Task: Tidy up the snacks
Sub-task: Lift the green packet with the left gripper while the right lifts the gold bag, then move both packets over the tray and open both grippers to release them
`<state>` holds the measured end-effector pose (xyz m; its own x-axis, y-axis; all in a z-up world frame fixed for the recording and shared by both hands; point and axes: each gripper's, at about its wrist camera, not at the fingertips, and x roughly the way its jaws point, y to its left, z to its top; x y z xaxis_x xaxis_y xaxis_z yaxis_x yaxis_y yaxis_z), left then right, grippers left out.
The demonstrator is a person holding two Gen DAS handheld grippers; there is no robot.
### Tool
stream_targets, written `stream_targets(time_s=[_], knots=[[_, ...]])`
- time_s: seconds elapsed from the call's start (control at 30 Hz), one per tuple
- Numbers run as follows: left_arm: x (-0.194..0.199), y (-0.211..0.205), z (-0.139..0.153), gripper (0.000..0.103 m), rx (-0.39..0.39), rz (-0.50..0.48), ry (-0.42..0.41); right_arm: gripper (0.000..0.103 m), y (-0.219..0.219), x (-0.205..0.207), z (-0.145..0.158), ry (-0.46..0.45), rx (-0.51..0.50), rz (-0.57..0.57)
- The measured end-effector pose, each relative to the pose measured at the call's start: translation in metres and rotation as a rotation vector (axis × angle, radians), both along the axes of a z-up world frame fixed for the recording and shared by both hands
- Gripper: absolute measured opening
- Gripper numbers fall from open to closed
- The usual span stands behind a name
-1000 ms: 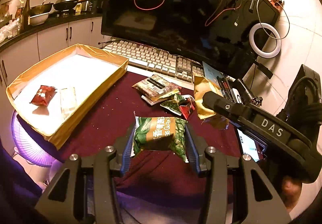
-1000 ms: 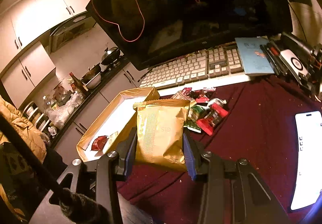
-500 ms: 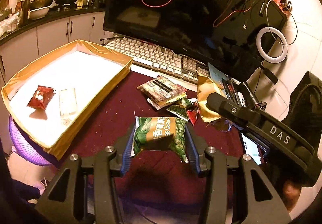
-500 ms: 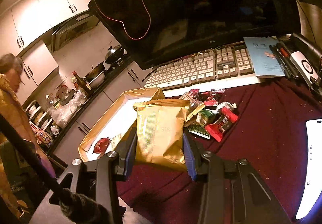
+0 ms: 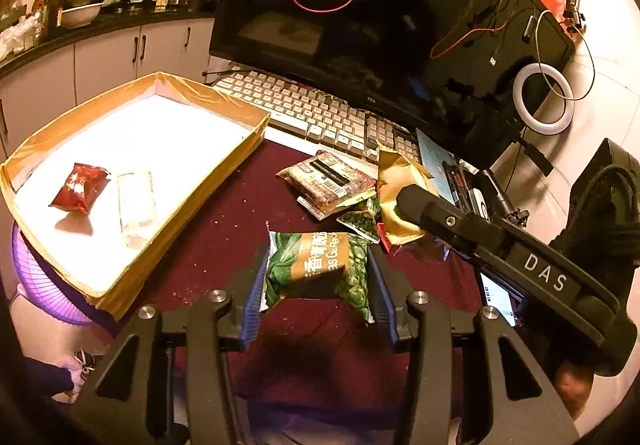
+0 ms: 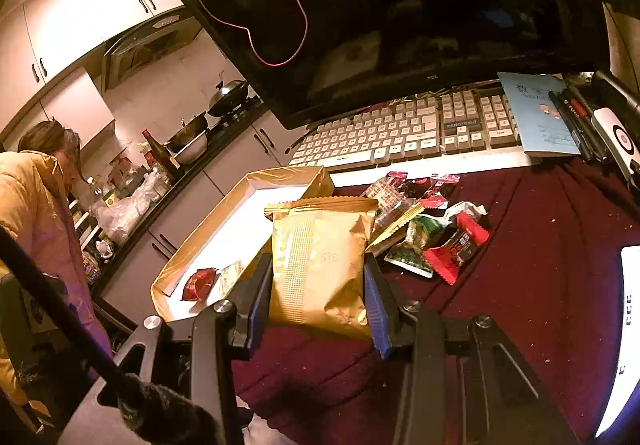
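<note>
Keyboard (image 5: 320, 117) under dark monitor (image 5: 380, 29) (red cable draped); ring light (image 5: 543, 104) right.

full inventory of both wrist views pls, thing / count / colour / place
green snack pack: 1, green and brown, held in left tool
gold snack bag: 1, gold, held in right tool
tray: 1, gold walls, white floor, left part of the table
red packet: 1, red, in tray
clear packet: 1, pale, in tray beside red packet
loose snack pile: several, mixed red, green, brown, on cloth before keyboard
keyboard: 1, grey-white, under monitor
monitor: 1, black, off
tablecloth: 1, maroon
left tool: 1, black, gripping
right tool: 1, black, gripping
</note>
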<state>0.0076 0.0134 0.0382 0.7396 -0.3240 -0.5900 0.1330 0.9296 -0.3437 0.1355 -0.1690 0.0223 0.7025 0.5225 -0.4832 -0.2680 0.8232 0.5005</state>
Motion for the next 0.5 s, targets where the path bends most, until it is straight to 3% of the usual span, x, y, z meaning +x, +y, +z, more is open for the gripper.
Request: stream_targets(time_s=[0.23, 0.5], knots=[[-0.002, 0.007, -0.002, 0.048, -0.011, -0.006, -0.001, 0.042, 0.006, -0.001, 0.003, -0.010, -0.015, -0.007], [0.011, 0.030, 0.008, 0.048, -0.056, -0.003, -0.010, 0.042, 0.022, 0.011, 0.010, -0.034, 0.002, 0.062]])
